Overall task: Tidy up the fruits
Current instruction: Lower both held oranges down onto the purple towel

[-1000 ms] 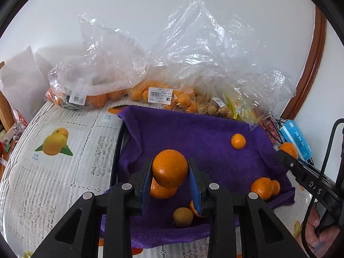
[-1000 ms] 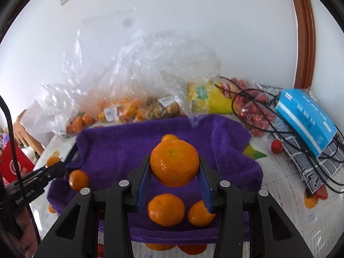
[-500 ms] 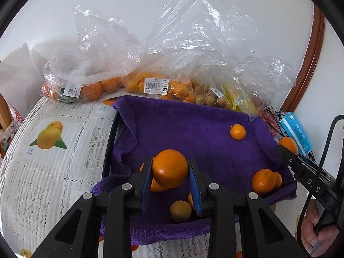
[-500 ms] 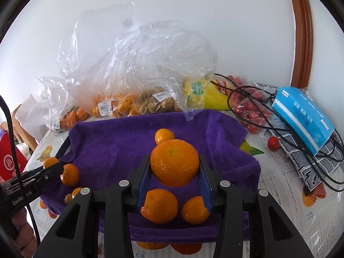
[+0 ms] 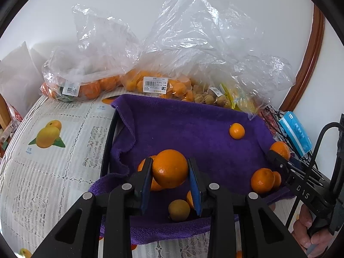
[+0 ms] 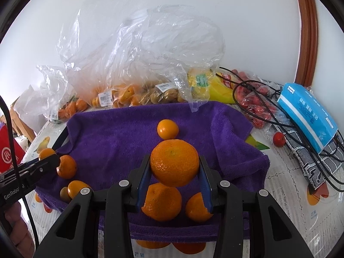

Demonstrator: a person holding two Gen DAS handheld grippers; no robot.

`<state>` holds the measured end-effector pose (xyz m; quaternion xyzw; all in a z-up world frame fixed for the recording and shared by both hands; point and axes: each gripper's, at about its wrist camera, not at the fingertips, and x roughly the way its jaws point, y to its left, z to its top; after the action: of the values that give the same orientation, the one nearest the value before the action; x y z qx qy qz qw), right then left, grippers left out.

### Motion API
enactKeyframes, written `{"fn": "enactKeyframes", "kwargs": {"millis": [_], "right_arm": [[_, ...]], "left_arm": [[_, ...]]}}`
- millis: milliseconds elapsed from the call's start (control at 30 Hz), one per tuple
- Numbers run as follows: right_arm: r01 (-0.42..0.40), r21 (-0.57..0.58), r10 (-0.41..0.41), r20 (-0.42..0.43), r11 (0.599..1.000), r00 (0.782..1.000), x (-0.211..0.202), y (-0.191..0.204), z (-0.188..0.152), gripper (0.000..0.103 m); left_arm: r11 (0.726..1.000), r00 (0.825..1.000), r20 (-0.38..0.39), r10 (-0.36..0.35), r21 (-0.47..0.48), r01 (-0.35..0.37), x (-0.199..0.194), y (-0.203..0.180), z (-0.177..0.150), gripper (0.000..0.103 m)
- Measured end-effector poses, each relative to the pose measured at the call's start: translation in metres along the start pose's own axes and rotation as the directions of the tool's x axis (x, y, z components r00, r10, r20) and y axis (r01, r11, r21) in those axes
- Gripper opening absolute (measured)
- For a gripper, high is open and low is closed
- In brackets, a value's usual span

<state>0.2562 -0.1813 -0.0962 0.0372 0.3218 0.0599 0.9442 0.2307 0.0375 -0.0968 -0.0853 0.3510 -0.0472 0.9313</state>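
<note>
A purple towel (image 5: 185, 129) lies over a dark tray; it also shows in the right wrist view (image 6: 120, 137). My left gripper (image 5: 170, 169) is shut on an orange (image 5: 169, 167) above the towel's near left part. My right gripper (image 6: 174, 166) is shut on a mandarin (image 6: 174, 165) above the towel's near edge. Loose mandarins lie on the towel: one far right (image 5: 237, 130), two near right (image 5: 262, 180), one under the left gripper (image 5: 143, 167). A small brownish fruit (image 5: 178, 210) lies near the front edge.
Clear plastic bags of oranges (image 5: 86, 86), kumquats (image 5: 154, 85) and small brown fruit (image 6: 163, 94) stand behind the towel by the wall. Bananas (image 6: 215, 86), red tomatoes (image 6: 255, 105), black cables and a blue tissue pack (image 6: 305, 116) lie at the right.
Both grippers have pulled back slightly and risen, each holding its fruit; the towel and bags sit lower and farther in view. No fruit was let go.
</note>
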Motion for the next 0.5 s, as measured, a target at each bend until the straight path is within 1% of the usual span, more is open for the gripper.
{"fn": "enactKeyframes", "kwargs": {"millis": [500], "right_arm": [[0.017, -0.007, -0.017, -0.02, 1.0, 1.0, 0.0055, -0.0002, -0.0017, 0.042]], "left_arm": [[1.0, 1.0, 0.001, -0.002, 0.001, 0.002, 0.0001, -0.001, -0.0012, 0.03]]}}
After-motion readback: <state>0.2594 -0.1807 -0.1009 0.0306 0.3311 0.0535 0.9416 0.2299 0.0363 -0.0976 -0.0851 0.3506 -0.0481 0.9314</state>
